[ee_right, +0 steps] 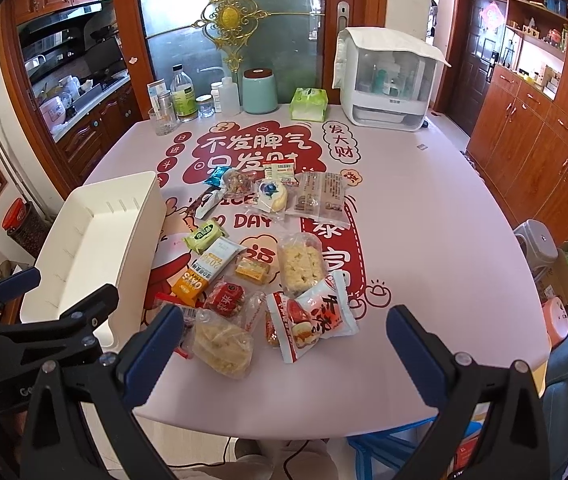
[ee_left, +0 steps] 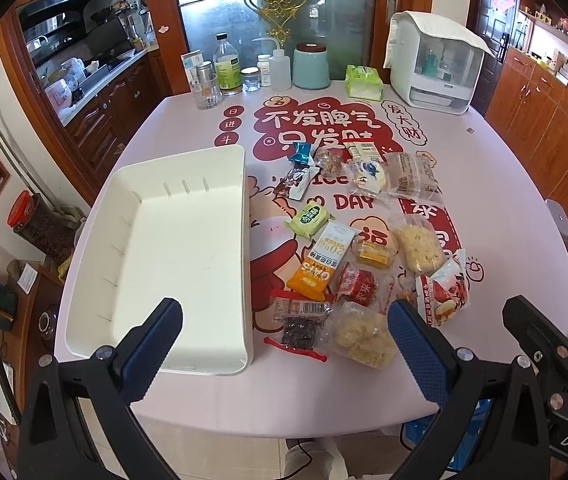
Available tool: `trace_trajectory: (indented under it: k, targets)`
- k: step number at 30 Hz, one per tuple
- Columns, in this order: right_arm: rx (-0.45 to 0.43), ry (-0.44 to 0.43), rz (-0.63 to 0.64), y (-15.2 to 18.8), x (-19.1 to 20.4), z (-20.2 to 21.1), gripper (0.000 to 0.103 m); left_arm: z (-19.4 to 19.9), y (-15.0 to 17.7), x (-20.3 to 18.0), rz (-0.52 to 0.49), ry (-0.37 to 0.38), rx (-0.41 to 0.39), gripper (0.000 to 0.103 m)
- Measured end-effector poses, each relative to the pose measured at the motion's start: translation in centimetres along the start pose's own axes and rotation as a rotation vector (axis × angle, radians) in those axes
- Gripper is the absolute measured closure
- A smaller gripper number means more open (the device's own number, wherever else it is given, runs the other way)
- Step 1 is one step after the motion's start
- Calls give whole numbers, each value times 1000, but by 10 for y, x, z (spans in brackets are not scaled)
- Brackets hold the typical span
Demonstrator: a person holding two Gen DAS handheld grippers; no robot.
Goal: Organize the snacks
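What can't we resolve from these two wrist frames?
- Dark-filled packet: right wrist view, mostly behind the right gripper's finger.
- White tray floor: right wrist view, near wall and left gripper block it.
- Wrapper small print: too small, both views.
- Dispenser box contents: blurred.

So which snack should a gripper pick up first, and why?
Probably the right gripper should dip to the red-and-white snack packet, which lies nearest between its open fingers. The white tray holds nothing yet, and both grippers are open and hold nothing.
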State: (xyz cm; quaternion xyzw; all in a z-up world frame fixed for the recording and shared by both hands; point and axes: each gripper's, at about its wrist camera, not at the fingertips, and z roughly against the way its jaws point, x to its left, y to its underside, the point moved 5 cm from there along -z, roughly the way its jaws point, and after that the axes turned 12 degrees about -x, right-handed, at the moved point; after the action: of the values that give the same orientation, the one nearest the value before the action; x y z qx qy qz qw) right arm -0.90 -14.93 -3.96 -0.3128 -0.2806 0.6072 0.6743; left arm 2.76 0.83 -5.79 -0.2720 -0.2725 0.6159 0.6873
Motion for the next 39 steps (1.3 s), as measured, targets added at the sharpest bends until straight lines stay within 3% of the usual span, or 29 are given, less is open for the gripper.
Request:
trace_trajectory:
  k: [39]
  targets:
    - [-16, -3, -7, 2, 32, -3, 1, 0, 1, 35, -17, 0, -7, 1]
